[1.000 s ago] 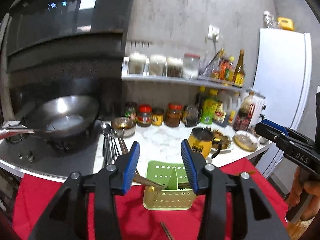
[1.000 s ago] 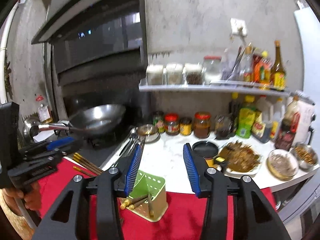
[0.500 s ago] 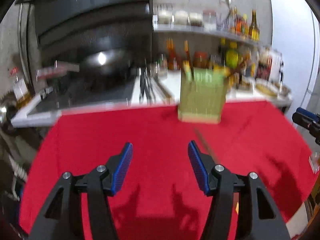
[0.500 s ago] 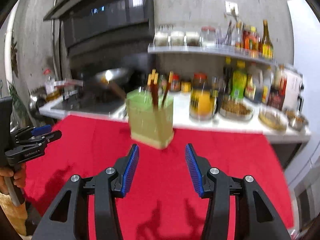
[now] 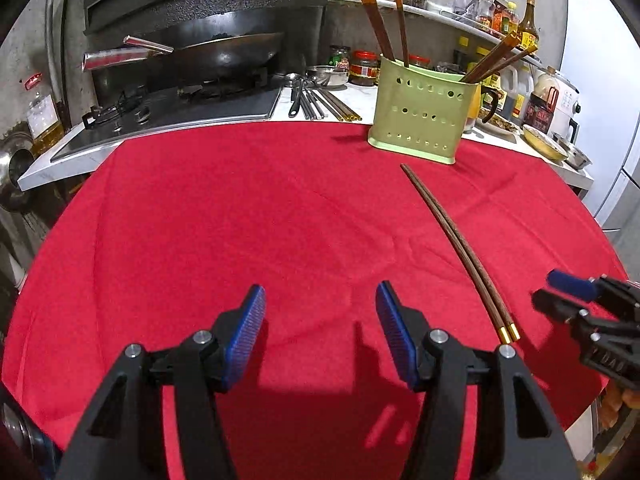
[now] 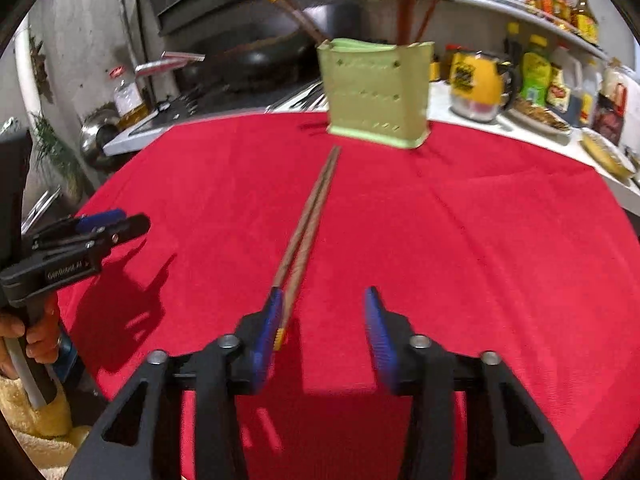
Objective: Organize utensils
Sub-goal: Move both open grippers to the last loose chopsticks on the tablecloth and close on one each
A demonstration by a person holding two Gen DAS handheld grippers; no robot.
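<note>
The left gripper (image 5: pixel 320 332) hangs over bare red cloth (image 5: pixel 248 216) with its blue pads spread apart and nothing between them. Off to its right, just past its right finger, a pair of dark wooden chopsticks (image 5: pixel 452 236) lies flat on the cloth, side by side, the gold-capped ends nearest and the thin tips pointing away toward the green utensil holder (image 5: pixel 420 116).

The right gripper (image 6: pixel 320 324) has just been closing, yet its pads are not pressed together and pinch nothing. The gold-capped ends of the chopsticks (image 6: pixel 308 224) lie just inside its left pad (image 6: pixel 268 328), close against the blue face; the blur makes it impossible to tell whether they touch. The right pad stands well clear of them. From there the pair runs straight ahead, tips stopping just short of the holder (image 6: pixel 376 96).

The holder stands upright at the far edge of the cloth, ahead of both grippers, with several more chopsticks (image 5: pixel 380 24) leaning out of its top. Beyond it are a yellow mug (image 6: pixel 480 80) and a wok (image 5: pixel 224 48) on the stove. The left gripper shows at the left edge of the right wrist view, held by a hand (image 6: pixel 32 332).
</note>
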